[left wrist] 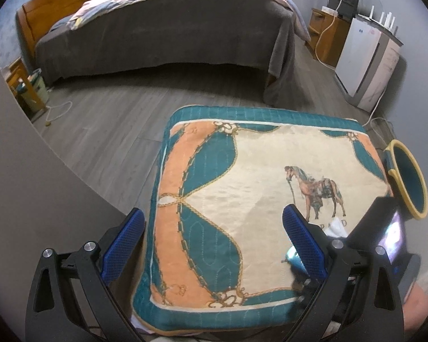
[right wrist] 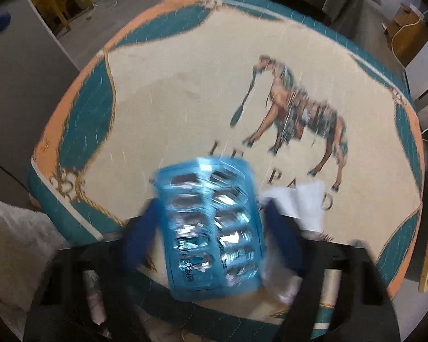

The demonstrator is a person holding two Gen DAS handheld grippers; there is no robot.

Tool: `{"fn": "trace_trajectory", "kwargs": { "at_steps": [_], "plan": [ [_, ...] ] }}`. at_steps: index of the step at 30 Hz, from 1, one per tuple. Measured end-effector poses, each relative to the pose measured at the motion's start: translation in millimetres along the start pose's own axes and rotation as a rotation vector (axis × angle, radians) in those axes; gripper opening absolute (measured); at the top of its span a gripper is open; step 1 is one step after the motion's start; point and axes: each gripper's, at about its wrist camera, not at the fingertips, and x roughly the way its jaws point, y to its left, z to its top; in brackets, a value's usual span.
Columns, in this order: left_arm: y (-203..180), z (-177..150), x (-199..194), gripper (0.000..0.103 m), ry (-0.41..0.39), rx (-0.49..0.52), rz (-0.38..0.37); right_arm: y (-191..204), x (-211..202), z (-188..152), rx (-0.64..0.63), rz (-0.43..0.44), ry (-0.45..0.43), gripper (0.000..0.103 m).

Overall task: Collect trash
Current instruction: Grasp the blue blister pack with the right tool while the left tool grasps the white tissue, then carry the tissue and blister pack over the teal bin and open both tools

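A blue blister pack (right wrist: 211, 228) with silver foil cells sits between my right gripper's (right wrist: 214, 228) blue fingers, which are closed on its sides; the view is blurred. A crumpled white tissue (right wrist: 302, 202) lies on the cushion (right wrist: 185, 99) just right of the pack. In the left wrist view my left gripper (left wrist: 214, 245) is open and empty over the near edge of the cushion (left wrist: 242, 171). The tissue (left wrist: 338, 226) and a sliver of the blue pack (left wrist: 292, 255) show by its right finger, with the right gripper's black body (left wrist: 382, 228) beside them.
The cushion is teal, orange and cream with a horse print. A teal and yellow bin (left wrist: 408, 179) stands at its right side. A bed (left wrist: 162, 34) with a grey cover is behind, a white appliance (left wrist: 365, 65) at right, wooden furniture (left wrist: 28, 85) at left.
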Motion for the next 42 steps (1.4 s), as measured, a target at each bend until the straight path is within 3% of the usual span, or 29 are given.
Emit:
{"fn": "trace_trajectory", "kwargs": {
  "at_steps": [5,12,17,21,24,27,28,30,31,33,34,37,42],
  "plan": [
    [-4.4,0.3,4.5,0.097,0.017,-0.005,-0.003,-18.9,-25.0,-0.7,0.078,0.005,-0.038,0.068],
    [-34.7,-4.4,6.6,0.096,0.015,0.087,0.011,-77.9,-114.0,6.3,0.205,-0.108,-0.117,0.068],
    [-81.5,-19.0,23.2,0.096,0.047,0.182,-0.050,-127.4,-156.2,-9.7,0.228,-0.196,-0.161,0.068],
    [-136.0,-41.1,43.5,0.096,0.089,0.337,-0.126,-164.1,-151.9,-35.7,0.357,-0.146,-0.163,0.068],
    [-162.2,-56.4,55.3,0.096,0.139,0.374,-0.200,-176.8,-141.6,-47.2,0.421,-0.093,-0.138,0.068],
    [-184.4,-73.6,68.4,0.094,0.195,0.412,-0.245,-185.7,-136.4,-50.0,0.421,-0.117,-0.123,0.068],
    [-190.9,-79.8,73.7,0.091,0.218,0.426,-0.256,-188.0,-136.5,-50.1,0.426,-0.115,-0.123,0.068],
    [-199.6,-88.1,83.7,0.071,0.259,0.457,-0.269,-191.7,-135.0,-48.8,0.440,-0.104,-0.124,0.068],
    [-203.1,-91.7,88.8,0.055,0.280,0.471,-0.273,-193.0,-133.7,-48.2,0.442,-0.100,-0.123,0.068],
    [-205.3,-90.9,90.9,0.042,0.270,0.475,-0.284,-193.8,-133.2,-46.5,0.436,-0.092,-0.121,0.068],
    [-205.3,-88.6,91.8,0.021,0.273,0.468,-0.292,-193.6,-133.3,-45.4,0.431,-0.086,-0.124,0.068],
    [-203.3,-81.5,90.0,0.014,0.260,0.439,-0.303,-195.5,-137.6,-43.0,0.425,-0.079,-0.139,0.068],
    [-213.9,-61.7,61.6,0.014,0.141,0.479,-0.296,-206.4,-155.7,-39.7,0.456,-0.069,-0.195,0.068]
  ]
}}
